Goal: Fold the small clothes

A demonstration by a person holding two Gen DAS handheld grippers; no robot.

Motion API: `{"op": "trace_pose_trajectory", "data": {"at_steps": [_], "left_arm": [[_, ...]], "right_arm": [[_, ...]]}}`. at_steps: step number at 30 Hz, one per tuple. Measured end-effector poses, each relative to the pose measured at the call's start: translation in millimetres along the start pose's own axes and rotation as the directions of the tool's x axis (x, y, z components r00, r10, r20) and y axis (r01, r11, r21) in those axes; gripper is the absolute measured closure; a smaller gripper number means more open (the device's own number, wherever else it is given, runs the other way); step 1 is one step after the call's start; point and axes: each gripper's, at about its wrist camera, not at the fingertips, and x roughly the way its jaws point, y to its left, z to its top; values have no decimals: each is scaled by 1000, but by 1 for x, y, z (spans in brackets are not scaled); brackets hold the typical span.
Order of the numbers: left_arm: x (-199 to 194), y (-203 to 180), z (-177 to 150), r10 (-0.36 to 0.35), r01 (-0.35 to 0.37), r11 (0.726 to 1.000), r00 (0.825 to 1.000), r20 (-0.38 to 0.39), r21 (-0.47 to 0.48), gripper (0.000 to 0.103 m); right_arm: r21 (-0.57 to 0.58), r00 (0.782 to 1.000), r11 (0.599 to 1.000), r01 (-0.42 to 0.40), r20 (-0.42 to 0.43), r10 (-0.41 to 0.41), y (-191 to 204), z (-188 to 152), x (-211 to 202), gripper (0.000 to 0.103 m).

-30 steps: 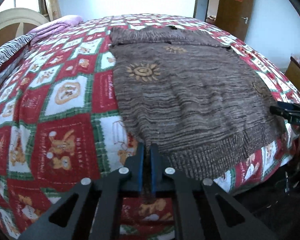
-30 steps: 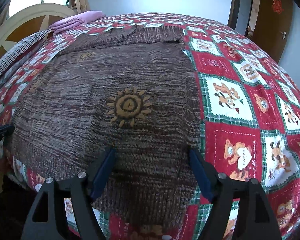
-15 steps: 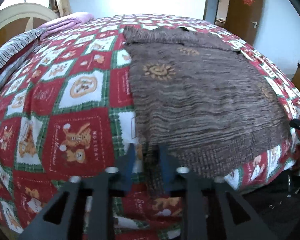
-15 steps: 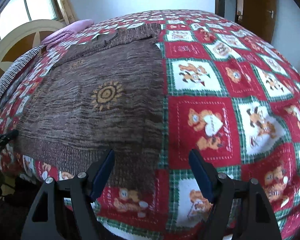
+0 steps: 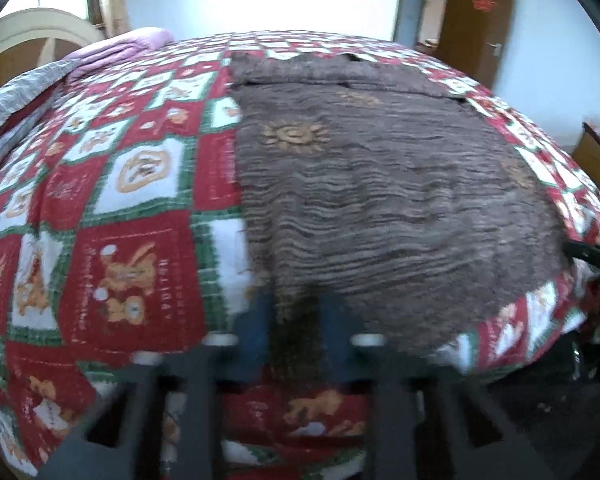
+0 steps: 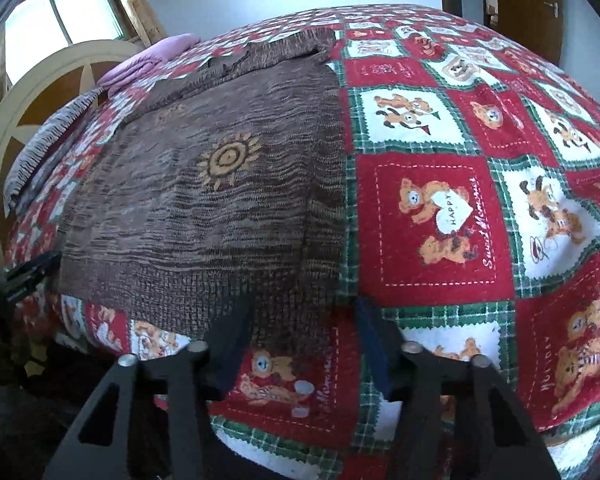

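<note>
Spreading flat across the teddy-print quilt (image 6: 440,216) at twelve o'clock from both tongs: brown knit sweater (image 5: 380,184), hem nearest, sleeves tucked at the far end. Clamped tight on the hem corner at six o'clock of the left view, left gripper (image 5: 296,320), knit bunched between the pads. Closing now around the opposite hem corner, right gripper (image 6: 304,332), fabric between the jaws, pads not yet pressing. Best to finish that pinch deep into the ribbing, then lift both corners level and together toward twelve o'clock.

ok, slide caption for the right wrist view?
Right claw closing over the brown sweater's hem corner on a teddy-bear quilt.
</note>
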Motion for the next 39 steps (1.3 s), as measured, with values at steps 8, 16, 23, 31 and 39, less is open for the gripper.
{"op": "trace_pose_trajectory", "data": {"at_steps": [8,16,23,31,39], "left_arm": [[-42,8,19,-18,18,1000,995,96,-2,94],[-28,14,26,-40,41,999,998,40,-25,95],[-37,24,68,-43,49,997,994,103,-54,95],[-30,39,120,-52,73,990,985,164,-119,95],[-13,43,171,-4,21,995,985,171,-94,95]], "right_arm": [[13,987,994,-107,120,104,-11,14,-48,99],[102,968,970,-220,148,204,-23,16,-53,99],[101,931,956,-276,274,240,-14,57,-80,99],[83,913,958,-275,335,233,-9,110,-83,99],[66,906,962,-265,358,225,-9,168,-69,99]]}}
